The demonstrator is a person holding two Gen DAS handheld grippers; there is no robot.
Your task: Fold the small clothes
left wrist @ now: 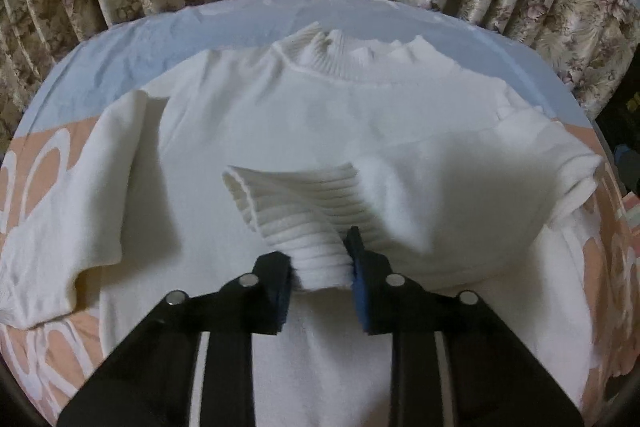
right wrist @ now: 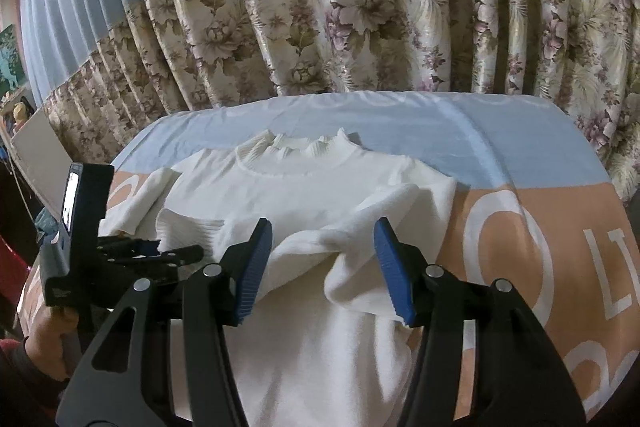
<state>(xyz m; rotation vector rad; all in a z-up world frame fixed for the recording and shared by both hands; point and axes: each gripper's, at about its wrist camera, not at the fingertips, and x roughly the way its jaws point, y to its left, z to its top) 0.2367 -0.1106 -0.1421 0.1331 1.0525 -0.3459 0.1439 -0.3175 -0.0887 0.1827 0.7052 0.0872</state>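
The sweater (right wrist: pixel 304 187) lies flat on the bed (right wrist: pixel 520 155), collar far; the left gripper (left wrist: pixel 322 267) pinches the cuff (left wrist: pixel 296 211) over mid-chest, the right gripper (right wrist: pixel 324 263) hangs wide beside it, empty

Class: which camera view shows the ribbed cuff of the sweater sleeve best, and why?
The left wrist view: the ribbed cuff fills the centre, clamped in the left hand-held gripper. In the right wrist view it is small, at the left, partly hidden.
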